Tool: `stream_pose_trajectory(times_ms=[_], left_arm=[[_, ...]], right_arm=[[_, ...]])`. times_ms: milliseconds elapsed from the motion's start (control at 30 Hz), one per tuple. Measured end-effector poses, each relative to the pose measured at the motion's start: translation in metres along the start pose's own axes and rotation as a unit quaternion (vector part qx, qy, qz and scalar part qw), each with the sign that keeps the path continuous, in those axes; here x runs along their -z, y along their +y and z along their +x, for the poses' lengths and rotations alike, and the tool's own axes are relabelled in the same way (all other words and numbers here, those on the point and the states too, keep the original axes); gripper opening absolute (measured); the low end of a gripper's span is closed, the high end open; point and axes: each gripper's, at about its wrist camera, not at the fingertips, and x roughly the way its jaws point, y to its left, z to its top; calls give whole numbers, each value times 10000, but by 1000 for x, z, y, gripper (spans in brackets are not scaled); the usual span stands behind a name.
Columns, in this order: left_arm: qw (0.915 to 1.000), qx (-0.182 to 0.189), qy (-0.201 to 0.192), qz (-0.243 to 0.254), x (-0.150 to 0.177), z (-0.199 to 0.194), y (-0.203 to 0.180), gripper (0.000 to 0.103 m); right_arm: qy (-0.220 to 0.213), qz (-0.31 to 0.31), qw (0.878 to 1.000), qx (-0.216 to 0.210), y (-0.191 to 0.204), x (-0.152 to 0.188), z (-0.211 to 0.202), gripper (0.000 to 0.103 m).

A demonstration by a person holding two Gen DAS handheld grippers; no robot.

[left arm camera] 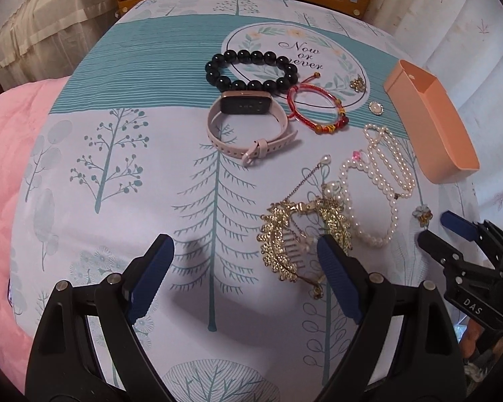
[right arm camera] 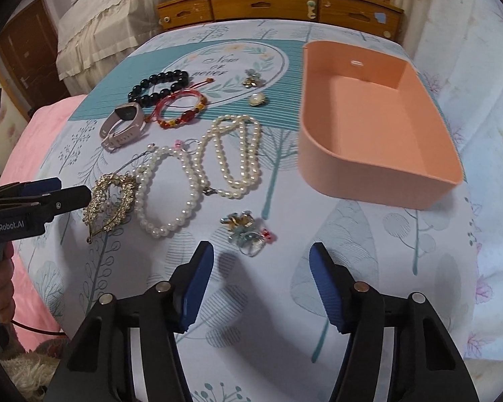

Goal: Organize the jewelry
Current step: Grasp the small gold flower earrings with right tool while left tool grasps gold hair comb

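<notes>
Jewelry lies on a tree-print bedspread (left arm camera: 134, 174). A black bead bracelet (left arm camera: 251, 68), a pink smartwatch (left arm camera: 248, 124), a red bracelet (left arm camera: 315, 110), pearl strands (left arm camera: 382, 174) and a gold comb (left arm camera: 285, 238) show in the left wrist view. My left gripper (left arm camera: 244, 268) is open, its right finger beside the gold comb (right arm camera: 110, 201). My right gripper (right arm camera: 261, 281) is open and empty, just behind a flower brooch (right arm camera: 248, 231). The empty peach box (right arm camera: 379, 124) stands at the right, also in the left wrist view (left arm camera: 429, 117).
Two small brooches (right arm camera: 253, 78) (right arm camera: 258, 100) lie near the round print. A wooden drawer cabinet (right arm camera: 278, 6) stands behind the bed. A pink blanket (left arm camera: 6, 174) lies at the left. A patterned white curtain (right arm camera: 469, 33) hangs at the right.
</notes>
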Motion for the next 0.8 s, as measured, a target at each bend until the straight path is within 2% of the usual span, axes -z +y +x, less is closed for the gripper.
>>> stream_pose_trajectory(times_ms=[100, 233, 433, 800], left_arm=[[10000, 67, 32, 41, 2, 1, 0, 86], [9999, 82, 56, 37, 4, 3, 1, 86], [9999, 123, 88, 28, 8, 6, 3, 86], [9997, 204, 139, 52, 12, 9, 3, 86]], right_arm=[[-36, -114, 9999, -89, 4, -4, 3, 58], [-42, -300, 9992, -259, 9, -9, 7, 44], [-75, -500, 9977, -441, 13, -17, 11, 35], [-127, -862, 9953, -421, 17, -17, 13, 34]])
